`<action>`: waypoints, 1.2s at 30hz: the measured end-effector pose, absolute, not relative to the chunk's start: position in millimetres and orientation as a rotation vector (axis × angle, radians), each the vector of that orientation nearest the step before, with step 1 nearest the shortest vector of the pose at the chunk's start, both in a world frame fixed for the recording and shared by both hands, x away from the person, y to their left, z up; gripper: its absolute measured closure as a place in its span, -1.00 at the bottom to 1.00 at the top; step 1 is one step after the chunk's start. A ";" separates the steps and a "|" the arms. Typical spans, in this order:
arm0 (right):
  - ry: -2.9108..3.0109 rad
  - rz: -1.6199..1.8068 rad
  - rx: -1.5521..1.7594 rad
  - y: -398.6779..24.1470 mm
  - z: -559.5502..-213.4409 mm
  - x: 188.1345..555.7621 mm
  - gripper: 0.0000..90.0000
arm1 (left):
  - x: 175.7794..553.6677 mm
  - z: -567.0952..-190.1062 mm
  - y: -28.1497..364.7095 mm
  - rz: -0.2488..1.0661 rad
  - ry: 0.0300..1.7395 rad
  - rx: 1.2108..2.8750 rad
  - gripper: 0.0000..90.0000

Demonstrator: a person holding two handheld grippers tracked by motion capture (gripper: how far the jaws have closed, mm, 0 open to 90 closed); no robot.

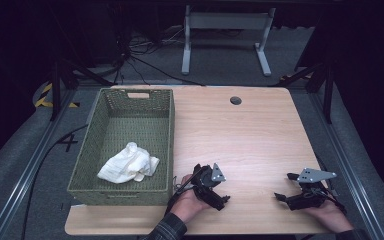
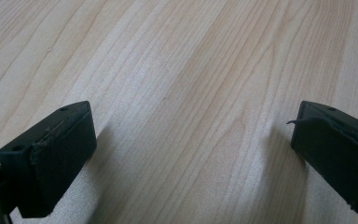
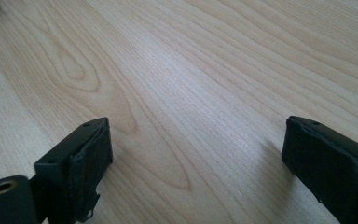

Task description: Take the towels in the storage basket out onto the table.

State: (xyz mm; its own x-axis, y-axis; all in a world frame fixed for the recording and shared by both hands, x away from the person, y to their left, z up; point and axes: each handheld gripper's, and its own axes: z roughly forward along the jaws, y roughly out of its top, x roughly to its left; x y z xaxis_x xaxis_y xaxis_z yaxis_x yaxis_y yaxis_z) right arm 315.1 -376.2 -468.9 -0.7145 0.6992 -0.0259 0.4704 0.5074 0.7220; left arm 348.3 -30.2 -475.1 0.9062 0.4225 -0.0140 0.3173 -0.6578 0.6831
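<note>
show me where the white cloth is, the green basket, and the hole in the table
white cloth (image 1: 128,164), high view, middle of the crumpled fabric.
green basket (image 1: 171,122), high view, its right wall.
hole (image 1: 235,100), high view, centre of the dark round opening.

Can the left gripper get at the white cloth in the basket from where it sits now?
Probably yes. The left gripper, open and empty, rests on the table beside the basket; the white cloth lies uncovered in the near end, so only the wall needs clearing.
</note>
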 end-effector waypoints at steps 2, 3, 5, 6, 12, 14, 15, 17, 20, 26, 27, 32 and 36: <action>2.439 1.026 0.979 -376.2 -468.9 315.0 -0.81 | 348.6 -475.1 -30.4 0.189 0.523 2.341 -1.00; 2.440 1.026 0.979 -376.2 -468.9 315.1 -0.81 | 348.6 -475.2 -30.4 0.189 0.523 2.340 -1.00; 2.440 1.026 0.978 -376.2 -468.9 315.1 -0.81 | 348.5 -475.2 -30.3 0.189 0.525 2.340 -1.00; 2.441 1.026 0.978 -376.2 -468.9 315.1 -0.82 | 348.5 -475.2 -30.2 0.188 0.525 2.339 -1.00; 2.446 1.025 0.973 -376.1 -468.9 315.3 -0.83 | 349.0 -472.7 -29.9 0.187 0.542 2.363 -1.00; 2.446 1.026 0.973 -376.1 -468.9 315.2 -0.83 | 348.9 -472.0 -29.7 0.186 0.550 2.367 -1.00; 2.446 1.025 0.973 -376.1 -468.9 315.2 -0.83 | 349.1 -471.3 -29.4 0.180 0.555 2.370 -1.00; 2.446 1.026 0.975 -376.1 -468.9 315.2 -0.83 | 350.1 -470.2 -28.1 0.169 0.565 2.368 -1.00; 2.448 1.023 0.972 -375.9 -468.9 315.4 -0.85 | 350.9 -467.4 -25.3 0.177 0.573 2.372 -1.00; 2.446 1.022 0.972 -375.7 -469.0 315.1 -0.85 | 349.3 -461.2 -23.6 0.180 0.582 2.363 -1.00; 2.446 1.022 0.971 -375.7 -469.0 315.1 -0.85 | 349.7 -460.0 -23.4 0.180 0.580 2.366 -1.00; 2.452 1.024 0.964 -376.3 -468.9 315.3 -0.85 | 350.6 -452.3 -23.2 0.184 0.589 2.362 -1.00; 2.453 1.024 0.963 -376.3 -468.9 315.3 -0.85 | 352.4 -449.0 -22.5 0.187 0.587 2.346 -1.00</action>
